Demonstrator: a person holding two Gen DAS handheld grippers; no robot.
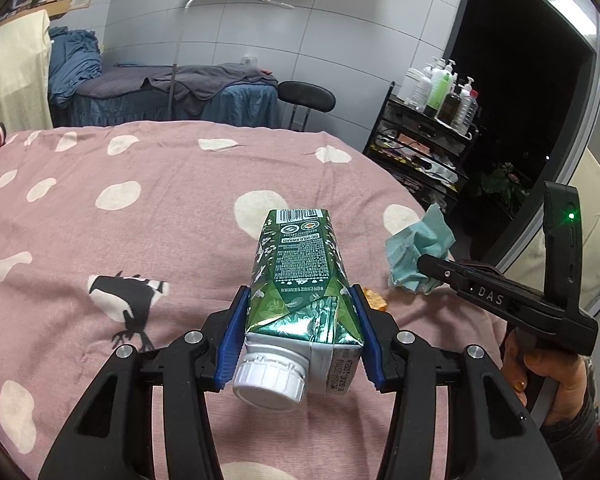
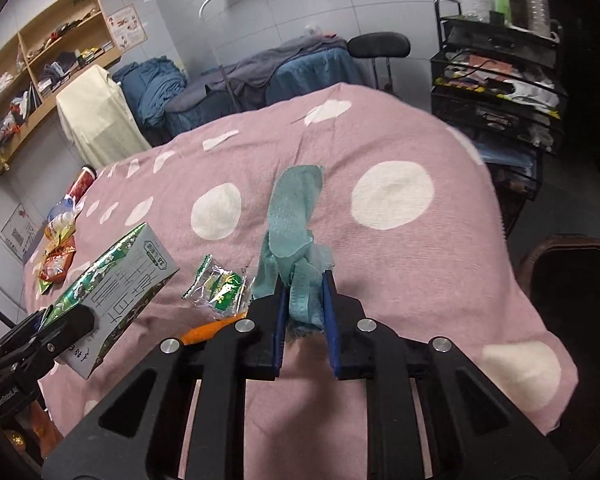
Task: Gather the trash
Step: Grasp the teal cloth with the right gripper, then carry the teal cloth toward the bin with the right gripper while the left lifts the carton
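My left gripper is shut on a green drink carton with a white screw cap, held just above the pink spotted bedspread. The same carton shows at the left of the right wrist view, with the left gripper on it. My right gripper is shut on a crumpled teal paper towel, which stands up between the blue pads. In the left wrist view that teal towel hangs at the tip of the right gripper, near the bed's right edge.
A green and silver wrapper and an orange scrap lie on the bedspread between the grippers. More wrappers and a red can sit at the far left. A black wire cart with bottles stands beyond the bed, right.
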